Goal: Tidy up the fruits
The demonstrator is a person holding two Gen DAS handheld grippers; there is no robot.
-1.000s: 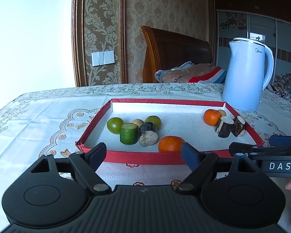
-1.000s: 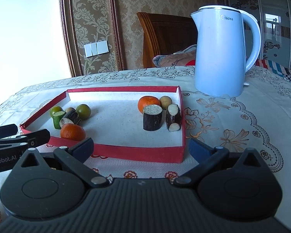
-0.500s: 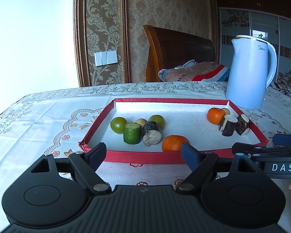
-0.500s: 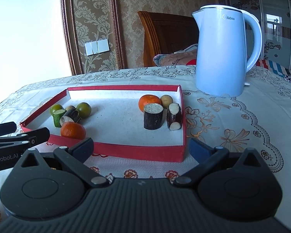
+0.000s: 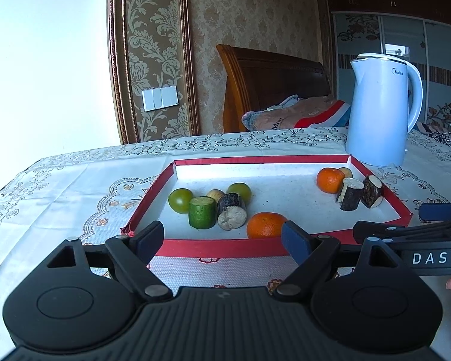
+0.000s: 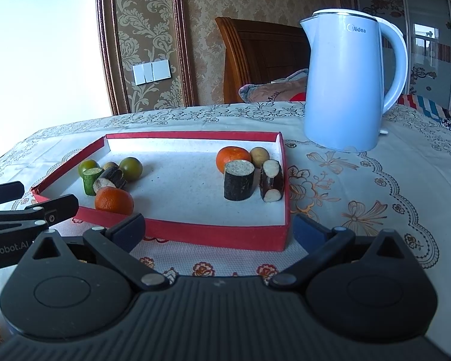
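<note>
Fingers of the left gripper [image 5: 222, 239] stood spread apart with nothing between them, poised just short of the near rim of the red tray [image 5: 225, 248]. The right gripper [image 6: 218, 228] had its fingers spread wide too, holding nothing, before the same tray's near wall. The tray sat on a surface [image 6: 360, 186] covered with a floral embroidered cloth.

At the tray's left end lay a cluster: two green round fruits [image 5: 181, 200], a small tan fruit [image 5: 215, 194], a green cylinder piece [image 5: 202, 212], a dark-skinned cut piece [image 5: 231, 215] and, close to the near wall, an orange [image 5: 266, 225]. At the right end were a second orange [image 6: 233, 158], a small tan fruit [image 6: 259, 156] behind it, and two dark cut pieces [image 6: 239, 180], one upright, one lying on its side against the right wall.

A pale blue kettle [image 6: 345, 81] stood on the cloth beyond the tray's far right corner.
</note>
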